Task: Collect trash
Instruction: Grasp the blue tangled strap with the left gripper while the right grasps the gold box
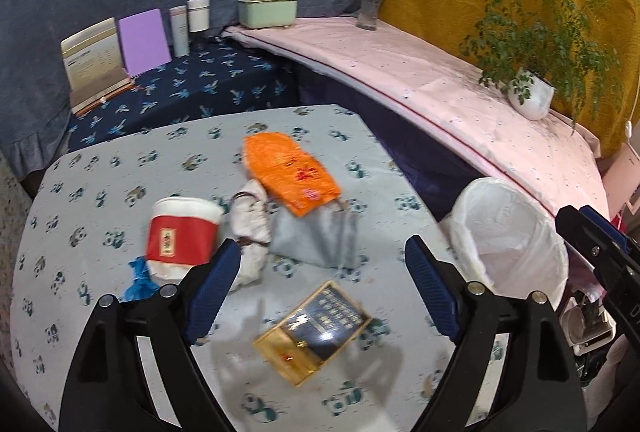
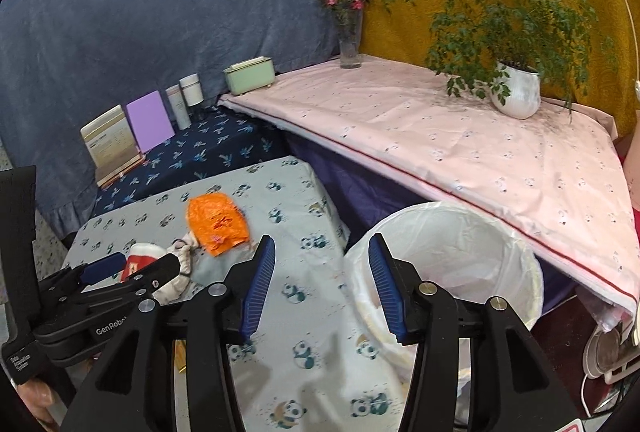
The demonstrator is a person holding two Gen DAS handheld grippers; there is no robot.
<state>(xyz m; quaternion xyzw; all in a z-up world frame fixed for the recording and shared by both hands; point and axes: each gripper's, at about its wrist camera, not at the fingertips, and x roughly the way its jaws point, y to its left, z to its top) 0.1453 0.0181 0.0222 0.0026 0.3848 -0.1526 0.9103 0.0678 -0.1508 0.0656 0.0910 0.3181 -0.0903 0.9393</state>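
On the panda-print table (image 1: pixel 100 191) lie an orange plastic bag (image 1: pixel 290 171), a red-and-white paper cup (image 1: pixel 182 236) on its side, a crumpled white cloth (image 1: pixel 250 228), a grey pouch (image 1: pixel 316 236), a blue scrap (image 1: pixel 138 280) and a gold-and-dark flat box (image 1: pixel 316 328). My left gripper (image 1: pixel 322 248) hovers open above the box and pouch, with nothing in its jaws. A white-lined trash bin (image 2: pixel 460 252) stands off the table's right edge. My right gripper (image 2: pixel 321 240) is open and holds nothing, over the table edge beside the bin's left rim.
Behind the table, a dark blue shelf carries books (image 1: pixel 94 63), a purple board (image 1: pixel 144 39) and two bottles (image 1: pixel 188 21). A pink-covered ledge (image 2: pixel 460 135) bears a green box (image 2: pixel 250 71), a flower vase (image 2: pixel 350 47) and a potted plant (image 2: pixel 516 91).
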